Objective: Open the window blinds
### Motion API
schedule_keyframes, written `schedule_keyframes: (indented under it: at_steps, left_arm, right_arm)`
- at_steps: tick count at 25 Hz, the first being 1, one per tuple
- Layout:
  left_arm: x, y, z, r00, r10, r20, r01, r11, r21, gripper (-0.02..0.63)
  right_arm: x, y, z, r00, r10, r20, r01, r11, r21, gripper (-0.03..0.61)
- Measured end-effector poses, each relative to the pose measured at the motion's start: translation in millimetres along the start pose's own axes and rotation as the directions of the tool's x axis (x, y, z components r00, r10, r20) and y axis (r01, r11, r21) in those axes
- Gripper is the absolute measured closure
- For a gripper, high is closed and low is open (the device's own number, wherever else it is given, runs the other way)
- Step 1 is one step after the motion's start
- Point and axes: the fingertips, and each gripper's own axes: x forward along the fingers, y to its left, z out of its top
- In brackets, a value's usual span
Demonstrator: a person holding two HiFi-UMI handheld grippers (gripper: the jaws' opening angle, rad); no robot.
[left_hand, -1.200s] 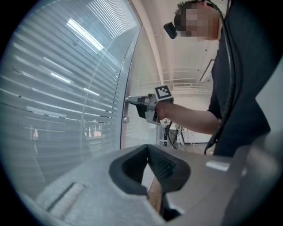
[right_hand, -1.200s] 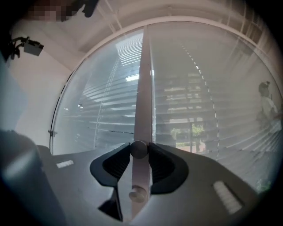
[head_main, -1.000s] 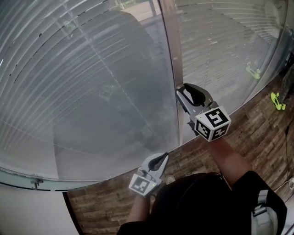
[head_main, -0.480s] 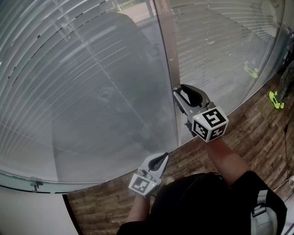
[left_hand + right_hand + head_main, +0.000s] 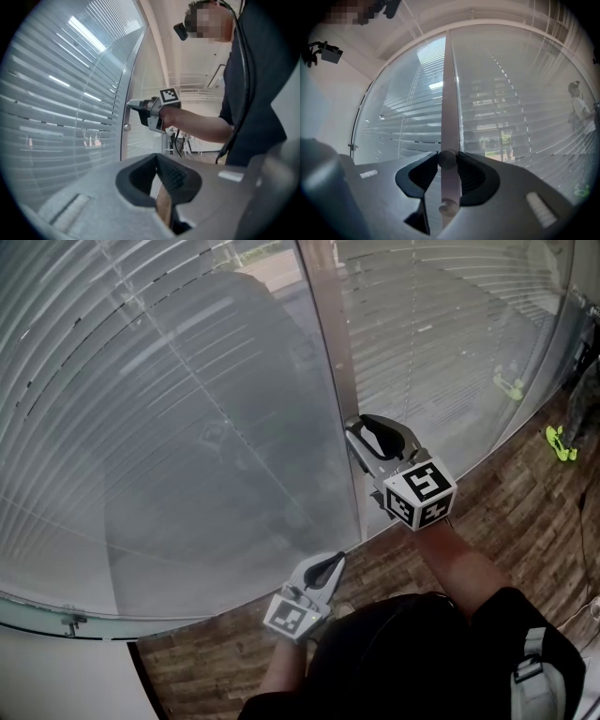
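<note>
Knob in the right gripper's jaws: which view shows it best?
Right gripper view. The knob sits dead centre, pinched between the jaws of the right gripper against the window post. The left gripper view shows that gripper side-on with its tips at the post, the knob itself unclear. In the head view the gripper body covers it.

The pale grey plastic left gripper (image 5: 335, 560), at 6 o'clock in the head view, and the matching right gripper (image 5: 357, 428), nearer the centre, have tapered fingers (image 5: 471, 178) lined with black ribbed pads. Behind each sits a white cube printed with black square markers (image 5: 419, 493). The person wears a black short-sleeved shirt (image 5: 412, 652). A grey webbing strap with a buckle (image 5: 530, 667) shows at 5 o'clock. A black head-mounted camera (image 5: 180, 30) trails a thin black cable (image 5: 238, 23).
</note>
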Motion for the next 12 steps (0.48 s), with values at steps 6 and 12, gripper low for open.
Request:
schedule_keyframes:
  at_steps: [6, 12]
  left_arm:
    - [6, -6, 0, 1.000, -0.018, 0.005, 0.018, 1.000, 0.004, 0.609]
    - [5, -8, -2, 1.000, -0.014, -0.007, 0.014, 1.000, 0.001, 0.609]
  right_arm:
    - [-2, 0, -1, 1.000, 0.023, -0.003, -0.023, 1.000, -0.011, 0.382]
    - [-11, 9, -1, 0.993, 0.073, -0.090, -0.093, 0.962, -0.255, 0.354]
